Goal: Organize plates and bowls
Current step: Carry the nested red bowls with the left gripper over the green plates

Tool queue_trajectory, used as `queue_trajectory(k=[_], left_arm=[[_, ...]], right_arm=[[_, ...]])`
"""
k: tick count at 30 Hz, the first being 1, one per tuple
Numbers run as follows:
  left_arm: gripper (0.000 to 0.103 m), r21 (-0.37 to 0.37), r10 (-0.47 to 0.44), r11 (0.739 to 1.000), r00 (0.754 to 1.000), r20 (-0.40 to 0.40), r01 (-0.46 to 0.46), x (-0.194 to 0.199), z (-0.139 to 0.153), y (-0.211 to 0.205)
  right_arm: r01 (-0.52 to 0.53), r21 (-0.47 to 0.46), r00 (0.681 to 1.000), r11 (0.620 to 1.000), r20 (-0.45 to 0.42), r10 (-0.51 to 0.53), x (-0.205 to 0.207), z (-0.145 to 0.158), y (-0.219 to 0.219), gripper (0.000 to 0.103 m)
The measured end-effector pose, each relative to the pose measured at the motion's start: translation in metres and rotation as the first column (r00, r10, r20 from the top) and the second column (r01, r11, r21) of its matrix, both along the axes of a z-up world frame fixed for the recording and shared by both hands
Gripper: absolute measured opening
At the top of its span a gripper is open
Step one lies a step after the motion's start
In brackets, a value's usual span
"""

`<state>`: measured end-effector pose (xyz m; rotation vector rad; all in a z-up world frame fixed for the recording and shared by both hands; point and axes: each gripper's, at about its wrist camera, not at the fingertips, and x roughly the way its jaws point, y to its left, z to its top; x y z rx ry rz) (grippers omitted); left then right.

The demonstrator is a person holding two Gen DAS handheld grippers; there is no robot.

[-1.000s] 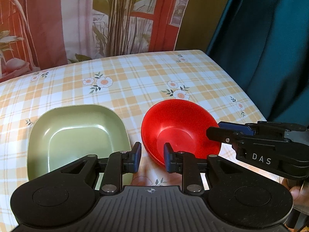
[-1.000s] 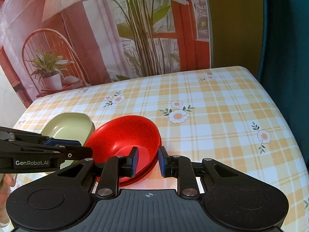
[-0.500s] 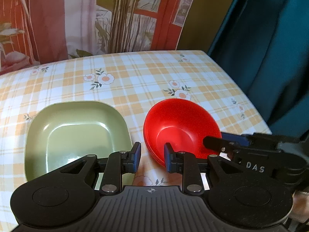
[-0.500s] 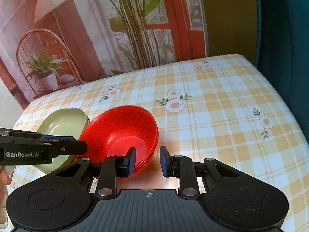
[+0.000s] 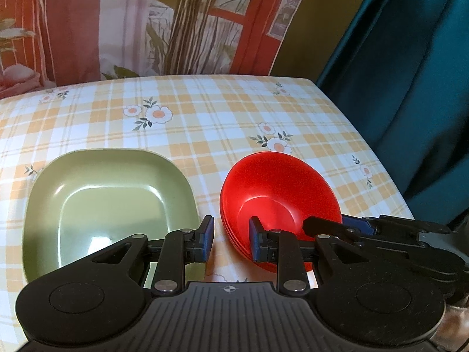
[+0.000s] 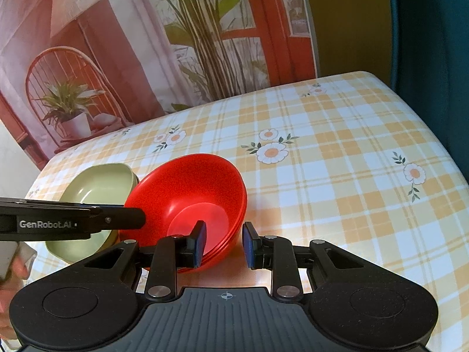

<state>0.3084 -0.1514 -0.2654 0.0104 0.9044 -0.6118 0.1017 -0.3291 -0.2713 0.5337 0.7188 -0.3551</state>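
Observation:
A stack of red bowls sits on the checked tablecloth, with a stack of green square plates to its left. My left gripper is open and empty, over the gap between plates and bowls. My right gripper is open and empty at the near right rim of the red bowls; its left finger overlaps the rim. The green plates lie behind the left gripper's finger in the right wrist view. The right gripper also shows in the left wrist view.
The table carries a yellow checked cloth with flowers. Its right edge meets a dark teal curtain. A printed backdrop hangs behind the far edge. The person's hand shows at the left.
Both grippers have pulled back slightly toward me and risen a little. The bowls and plates have not moved. Both jaws stay open.

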Motion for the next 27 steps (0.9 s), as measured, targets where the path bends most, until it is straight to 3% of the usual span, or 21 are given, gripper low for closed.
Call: queue_trajectory(k=[9,27], left_arm=[[0.027,-0.01,-0.009,1.0,0.999,-0.038,0.009,0.007,-0.013,-0.01],[0.027,-0.008,-0.013,1.0,1.0,-0.012,0.013,0.002,-0.009,-0.009]], right_arm=[[0.01,0.023,1.0,1.0,0.003,-0.01,0.003,-0.003,0.0,0.026],[0.05,0.037,0.999,0.998,0.018,-0.051,-0.002,0.0,0.001,0.023]])
